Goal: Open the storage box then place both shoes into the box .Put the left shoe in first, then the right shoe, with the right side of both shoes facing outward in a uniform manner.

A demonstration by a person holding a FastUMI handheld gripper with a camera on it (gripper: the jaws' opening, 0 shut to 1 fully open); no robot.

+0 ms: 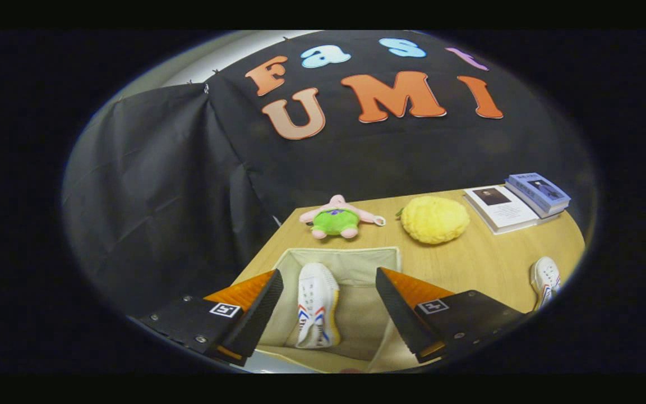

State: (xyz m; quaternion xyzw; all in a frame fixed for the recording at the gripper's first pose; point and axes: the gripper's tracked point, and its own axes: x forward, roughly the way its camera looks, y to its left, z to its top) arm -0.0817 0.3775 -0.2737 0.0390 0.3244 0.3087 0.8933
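tongs (328,306) spread apart, gripping nothing; first shoe (316,306) lies in the open storage box (356,261) lower centre of frame, second shoe (545,280) on counter (485,264) at lower right

Gripper-mounted view looks down past the fingers (270,306) into the box (356,261).

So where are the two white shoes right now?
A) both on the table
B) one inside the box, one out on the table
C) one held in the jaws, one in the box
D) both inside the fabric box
B: one white shoe lies inside the open beige storage box, seen between the gripper's spread jaws, which grip nothing, while the other shoe sits on the wooden table.
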